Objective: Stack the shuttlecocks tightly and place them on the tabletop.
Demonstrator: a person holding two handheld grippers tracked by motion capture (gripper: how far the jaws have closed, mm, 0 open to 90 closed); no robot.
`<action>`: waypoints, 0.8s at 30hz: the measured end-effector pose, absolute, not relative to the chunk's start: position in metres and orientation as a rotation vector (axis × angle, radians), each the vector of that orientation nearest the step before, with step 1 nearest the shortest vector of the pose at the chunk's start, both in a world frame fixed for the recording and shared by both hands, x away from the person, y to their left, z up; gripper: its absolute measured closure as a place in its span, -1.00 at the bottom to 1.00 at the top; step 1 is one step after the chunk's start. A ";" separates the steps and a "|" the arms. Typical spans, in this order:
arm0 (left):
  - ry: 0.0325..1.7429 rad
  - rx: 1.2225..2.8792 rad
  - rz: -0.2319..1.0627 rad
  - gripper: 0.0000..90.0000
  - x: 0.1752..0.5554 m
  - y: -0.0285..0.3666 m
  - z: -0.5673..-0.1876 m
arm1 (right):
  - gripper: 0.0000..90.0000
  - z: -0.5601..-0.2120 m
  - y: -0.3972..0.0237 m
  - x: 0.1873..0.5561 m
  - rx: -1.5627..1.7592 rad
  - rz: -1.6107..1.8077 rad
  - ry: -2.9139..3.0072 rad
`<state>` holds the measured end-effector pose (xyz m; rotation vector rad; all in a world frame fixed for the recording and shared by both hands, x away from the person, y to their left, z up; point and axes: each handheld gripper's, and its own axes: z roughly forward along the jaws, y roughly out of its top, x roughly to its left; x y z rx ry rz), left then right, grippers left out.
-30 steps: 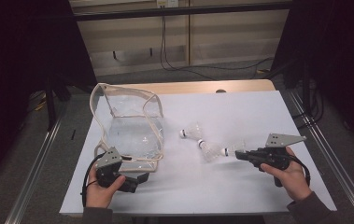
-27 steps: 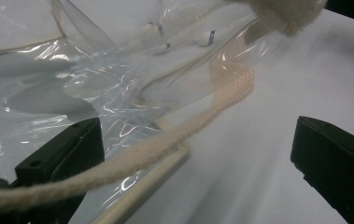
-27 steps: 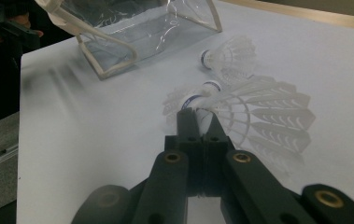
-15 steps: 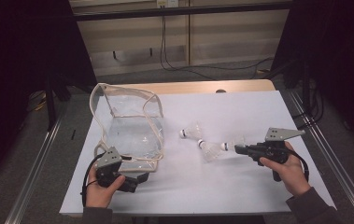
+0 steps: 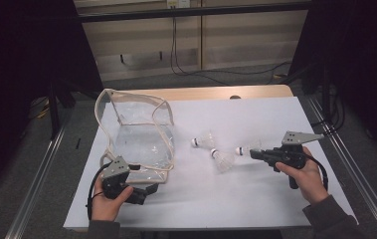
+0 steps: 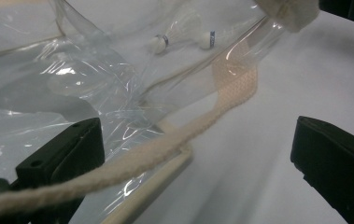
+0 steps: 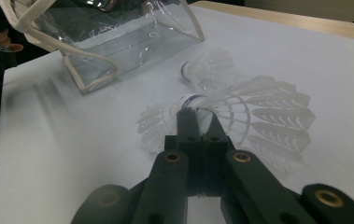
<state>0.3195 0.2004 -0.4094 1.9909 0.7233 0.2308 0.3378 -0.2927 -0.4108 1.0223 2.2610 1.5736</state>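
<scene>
High view: the right gripper (image 5: 253, 154) pinches a shuttlecock (image 5: 244, 149) (half-hidden) at 3 o'clock of the clear bag (image 5: 141, 139). Left gripper view: jaws wide, the bag's cord (image 6: 165, 147) between them. Right gripper view: jaws clamped on the shuttlecock's (image 7: 254, 112) cork.

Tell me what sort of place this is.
Probably a lab recording station: a white-topped table inside a metal frame, dark curtains at both sides, and loose black cables on the floor behind.

No readable text, labels, brands or numbers anywhere; blue band on shuttlecock (image 7: 194, 99) cork too small and blurred to make out.
</scene>
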 end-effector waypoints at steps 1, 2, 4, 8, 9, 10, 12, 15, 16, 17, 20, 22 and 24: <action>0.723 1.991 0.231 -0.94 0.320 0.200 -0.409 | 0.99 -0.410 -0.293 0.339 1.025 1.576 2.258; 0.724 1.991 0.232 -0.94 0.320 0.200 -0.409 | 0.99 -0.410 -0.293 0.339 1.029 1.575 2.256; 0.723 1.993 0.231 -0.94 0.320 0.200 -0.409 | 0.99 -0.410 -0.293 0.341 1.036 1.572 2.252; 0.726 1.988 0.229 -0.94 0.319 0.200 -0.410 | 0.99 -0.410 -0.292 0.345 1.040 1.577 2.246; 0.726 1.989 0.229 -0.94 0.320 0.200 -0.410 | 0.99 -0.411 -0.292 0.346 1.045 1.577 2.248; 0.727 1.991 0.228 -0.94 0.320 0.200 -0.409 | 0.99 -0.411 -0.291 0.346 1.040 1.577 2.249; 0.725 1.992 0.227 -0.94 0.320 0.200 -0.409 | 0.99 -0.412 -0.290 0.347 1.049 1.583 2.251; 0.727 1.989 0.228 -0.94 0.319 0.200 -0.410 | 0.99 -0.411 -0.288 0.349 1.050 1.571 2.257; 0.727 1.989 0.229 -0.94 0.319 0.200 -0.410 | 0.99 -0.411 -0.287 0.350 1.047 1.577 2.254; 0.727 1.991 0.227 -0.94 0.319 0.200 -0.409 | 0.99 -0.411 -0.287 0.351 1.041 1.581 2.254; 0.727 1.988 0.228 -0.94 0.319 0.200 -0.410 | 0.99 -0.410 -0.285 0.354 1.040 1.581 2.251; 0.727 1.990 0.230 -0.94 0.319 0.200 -0.410 | 0.99 -0.409 -0.284 0.356 1.040 1.576 2.251; 0.730 1.986 0.228 -0.94 0.319 0.200 -0.410 | 0.99 -0.409 -0.283 0.358 1.038 1.571 2.253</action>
